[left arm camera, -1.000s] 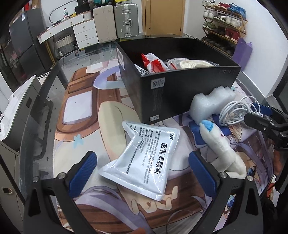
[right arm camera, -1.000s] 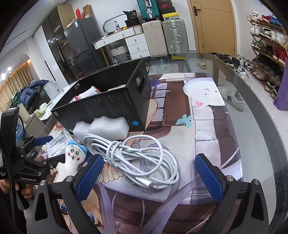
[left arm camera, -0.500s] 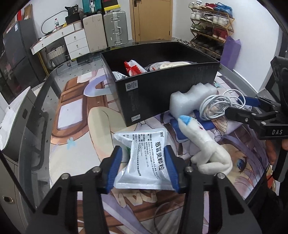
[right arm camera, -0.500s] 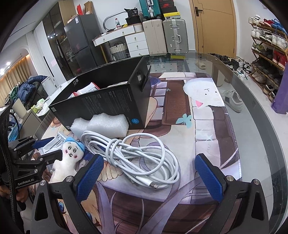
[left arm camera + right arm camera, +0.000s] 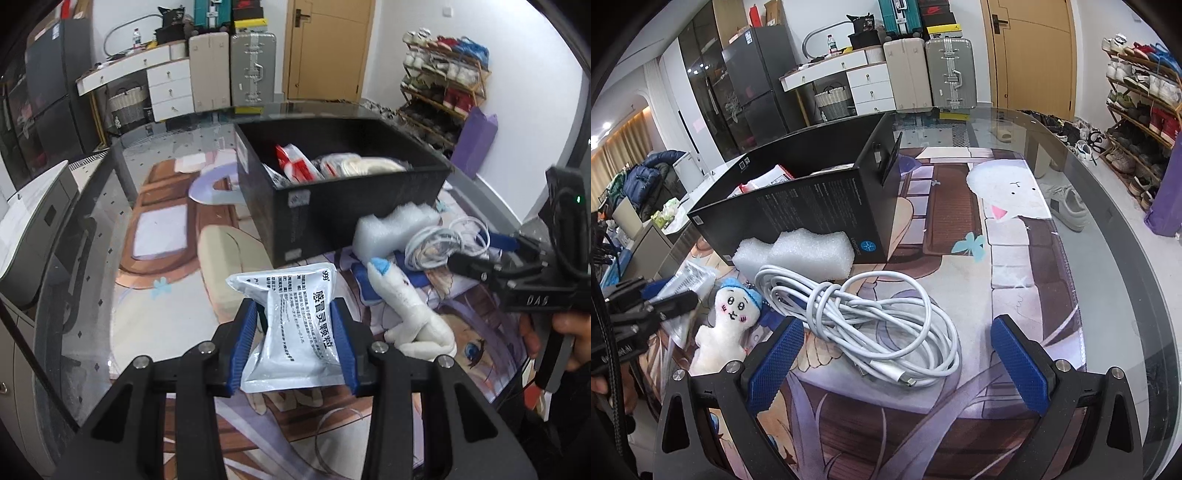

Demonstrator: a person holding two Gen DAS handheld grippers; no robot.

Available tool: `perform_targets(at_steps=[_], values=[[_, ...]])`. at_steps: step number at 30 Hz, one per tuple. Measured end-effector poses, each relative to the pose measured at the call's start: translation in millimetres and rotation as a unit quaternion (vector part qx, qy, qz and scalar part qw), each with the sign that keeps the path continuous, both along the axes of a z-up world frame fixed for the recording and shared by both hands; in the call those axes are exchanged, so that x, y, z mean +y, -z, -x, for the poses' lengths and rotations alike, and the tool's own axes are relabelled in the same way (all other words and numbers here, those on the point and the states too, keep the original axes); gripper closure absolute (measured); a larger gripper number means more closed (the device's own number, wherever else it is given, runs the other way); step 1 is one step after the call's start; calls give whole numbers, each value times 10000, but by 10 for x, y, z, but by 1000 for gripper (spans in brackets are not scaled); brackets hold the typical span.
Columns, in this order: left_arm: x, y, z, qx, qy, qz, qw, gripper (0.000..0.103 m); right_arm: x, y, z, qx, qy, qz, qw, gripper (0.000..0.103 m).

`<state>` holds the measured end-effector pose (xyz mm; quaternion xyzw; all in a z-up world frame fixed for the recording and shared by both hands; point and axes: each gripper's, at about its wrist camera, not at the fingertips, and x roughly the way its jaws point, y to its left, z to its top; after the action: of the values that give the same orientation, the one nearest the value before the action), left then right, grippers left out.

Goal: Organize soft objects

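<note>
My left gripper [image 5: 293,341] is shut on a silver medicine pouch [image 5: 295,325] with black print and holds it above the mat, in front of the black box [image 5: 354,206]. The box holds red-and-white and white packets [image 5: 295,166]. A white plush doll with a blue cap [image 5: 406,306] lies right of the pouch; it also shows in the right wrist view [image 5: 726,325]. A white foam block [image 5: 798,251] leans against the box. A coiled white cable [image 5: 871,317] lies before my right gripper [image 5: 897,358], which is open and empty.
The glass table [image 5: 1126,266] carries a printed cartoon mat [image 5: 1015,266]. Its curved edge runs along the right in the right wrist view. Suitcases, drawers and a shoe rack stand on the floor beyond. The other hand's gripper [image 5: 517,273] sits at right in the left wrist view.
My left gripper closed on the silver pouch and lifted it off the mat toward the box. My right gripper stayed open and barely moved.
</note>
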<state>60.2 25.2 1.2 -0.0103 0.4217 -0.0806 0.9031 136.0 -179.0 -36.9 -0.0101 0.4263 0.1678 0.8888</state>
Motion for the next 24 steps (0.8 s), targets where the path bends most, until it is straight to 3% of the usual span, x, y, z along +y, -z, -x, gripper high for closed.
perform_targets(at_steps=[5, 9, 15, 24], values=[[31, -105, 31, -225, -101, 108, 9996, 63, 67, 8, -20, 18, 28, 219, 9998, 1], [54, -136, 35, -299, -184, 195, 9992, 63, 49, 1, -6, 22, 92, 90, 9999, 2], [111, -165, 61, -369, -330, 322, 9983, 63, 26, -34, 106, -98, 155, -64, 9998, 32], [103, -323, 183, -608, -356, 409, 9967, 63, 58, -204, 349, -474, 22, 100, 9988, 35]])
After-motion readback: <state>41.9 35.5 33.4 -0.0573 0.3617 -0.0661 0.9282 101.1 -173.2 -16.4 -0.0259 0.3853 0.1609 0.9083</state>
